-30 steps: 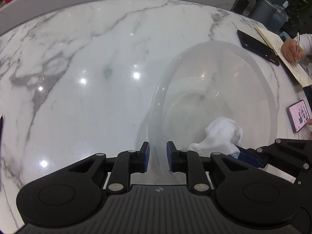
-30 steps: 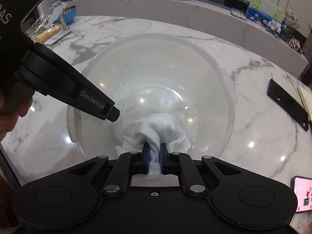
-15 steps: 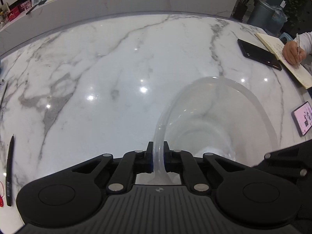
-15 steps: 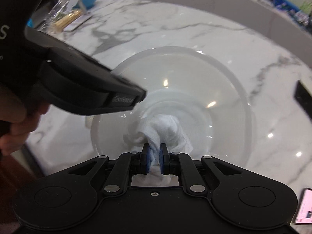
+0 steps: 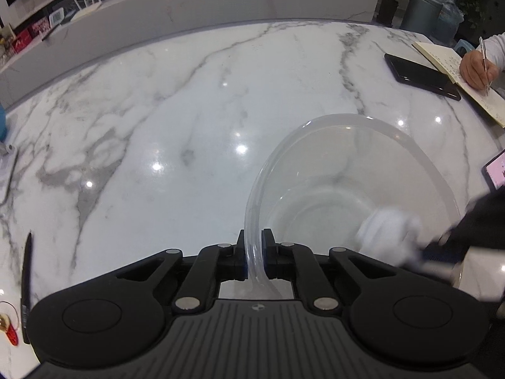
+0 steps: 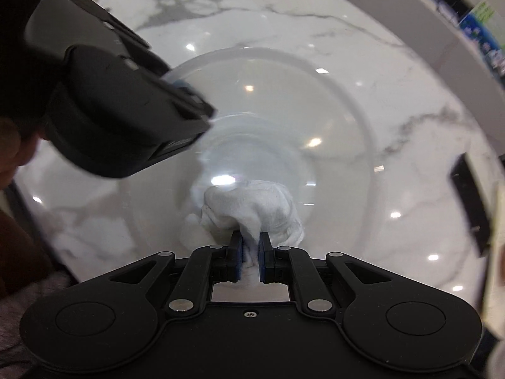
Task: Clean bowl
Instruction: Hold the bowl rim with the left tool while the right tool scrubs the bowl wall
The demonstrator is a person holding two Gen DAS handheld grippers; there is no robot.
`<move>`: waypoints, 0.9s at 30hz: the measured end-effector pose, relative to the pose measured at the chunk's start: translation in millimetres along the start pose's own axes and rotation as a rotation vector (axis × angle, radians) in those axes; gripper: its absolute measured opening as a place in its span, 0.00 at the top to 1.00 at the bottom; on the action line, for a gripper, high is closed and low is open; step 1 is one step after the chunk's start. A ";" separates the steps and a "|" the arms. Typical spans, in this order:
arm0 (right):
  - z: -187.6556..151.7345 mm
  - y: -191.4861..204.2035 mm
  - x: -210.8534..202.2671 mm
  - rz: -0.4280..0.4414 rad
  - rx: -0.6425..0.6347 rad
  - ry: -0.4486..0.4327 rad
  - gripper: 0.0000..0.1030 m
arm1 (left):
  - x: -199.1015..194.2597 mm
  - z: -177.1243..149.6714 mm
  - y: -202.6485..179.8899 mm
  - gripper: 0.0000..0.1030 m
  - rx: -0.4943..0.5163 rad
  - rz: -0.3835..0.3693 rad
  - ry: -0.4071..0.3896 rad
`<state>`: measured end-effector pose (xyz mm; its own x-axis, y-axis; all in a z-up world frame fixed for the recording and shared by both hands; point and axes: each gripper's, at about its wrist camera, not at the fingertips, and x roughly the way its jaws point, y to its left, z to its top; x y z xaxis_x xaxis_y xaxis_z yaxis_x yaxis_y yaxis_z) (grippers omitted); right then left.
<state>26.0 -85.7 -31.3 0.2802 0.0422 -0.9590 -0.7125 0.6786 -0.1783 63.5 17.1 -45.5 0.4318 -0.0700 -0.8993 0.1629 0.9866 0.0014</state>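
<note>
Clear plastic bowl [image 5: 331,170] sits on the white marble counter [image 5: 157,120]. Left gripper [image 5: 255,252] pinches the near rim of the bowl, one finger outside the wall, one inside, rim running up between the pads. Right gripper [image 6: 251,252] is clamped on a bunched white cloth [image 6: 258,208], pointing steeply down into the bowl; the cloth sits low inside the bowl, near the bottom, whether it presses the base cannot be told. In the left wrist view the cloth [image 5: 388,230] shows blurred inside the bowl, on the side away from the pinched rim, with the right gripper's dark body just beside it. In the right wrist view the left gripper's black body [image 6: 126,117] covers the bowl's rim at the left, part of the holding hand [image 6: 15,151] at the frame edge. Beyond the bowl: a black phone [image 5: 419,75], an open notebook [image 5: 454,72] and another person's hand [image 5: 476,69] holding a pen. A black pen [image 5: 26,284] lies on the counter well away from the bowl.
</note>
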 end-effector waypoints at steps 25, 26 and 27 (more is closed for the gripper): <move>-8.0 -21.0 1.3 0.114 0.177 0.045 0.93 | 9.0 -4.4 1.9 0.93 0.000 -0.012 0.041; -8.1 -23.6 0.4 0.096 0.184 0.039 0.93 | 9.1 -5.0 1.0 0.93 0.008 -0.008 0.039; -8.0 -26.3 -0.5 0.081 0.195 0.033 0.93 | 8.9 -5.5 0.3 0.92 0.014 -0.004 0.039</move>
<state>39.4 -109.5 -27.9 0.2034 0.0807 -0.9758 -0.5931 0.8031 -0.0573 62.5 17.6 -55.8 0.3963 -0.0680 -0.9156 0.1769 0.9842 0.0034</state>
